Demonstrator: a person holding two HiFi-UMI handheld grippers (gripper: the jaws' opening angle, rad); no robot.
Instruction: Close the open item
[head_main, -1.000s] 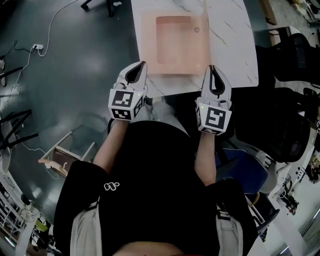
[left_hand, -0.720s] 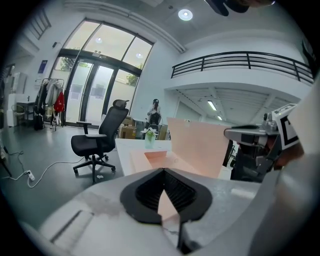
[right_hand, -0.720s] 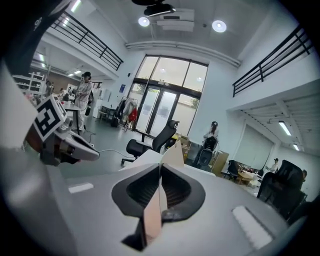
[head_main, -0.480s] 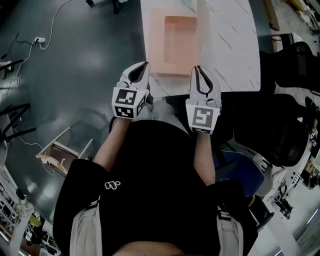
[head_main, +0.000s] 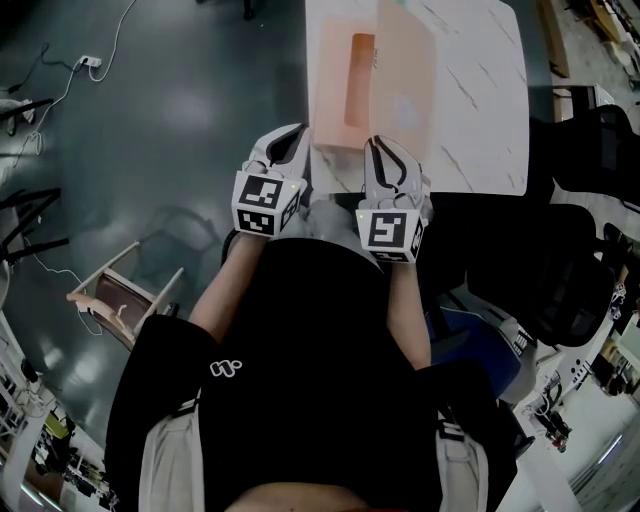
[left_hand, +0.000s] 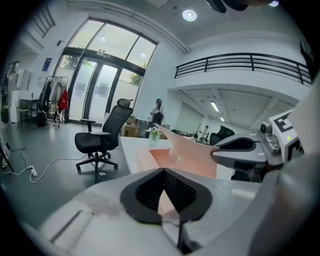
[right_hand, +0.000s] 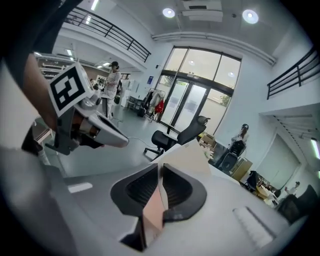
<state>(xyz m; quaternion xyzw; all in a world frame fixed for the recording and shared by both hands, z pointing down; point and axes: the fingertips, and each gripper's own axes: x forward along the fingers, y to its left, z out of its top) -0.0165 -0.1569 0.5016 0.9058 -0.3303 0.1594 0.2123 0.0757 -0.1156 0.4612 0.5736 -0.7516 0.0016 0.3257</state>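
Observation:
A peach box (head_main: 335, 90) lies open on the white marble table (head_main: 480, 120). Its lid (head_main: 405, 90) stands raised and leans left over the base. My right gripper (head_main: 378, 143) is at the lid's near edge; its jaws are opening, and the thin lid edge (right_hand: 185, 155) still sits pinched between them in the right gripper view (right_hand: 160, 187). My left gripper (head_main: 293, 135) is at the base's near left edge, shut on a thin peach edge of the box (left_hand: 165, 157) in the left gripper view (left_hand: 163, 192).
The table's near edge runs just beyond both grippers. A black office chair (left_hand: 107, 135) stands on the floor to the left, dark chairs (head_main: 590, 250) to the right, a wooden frame (head_main: 120, 300) at the lower left. Cables (head_main: 90, 65) trail over the floor.
The lid has swung up from lying flat on the right and now tilts over the base. My right gripper moved left with it; the left gripper stayed at the box's edge.

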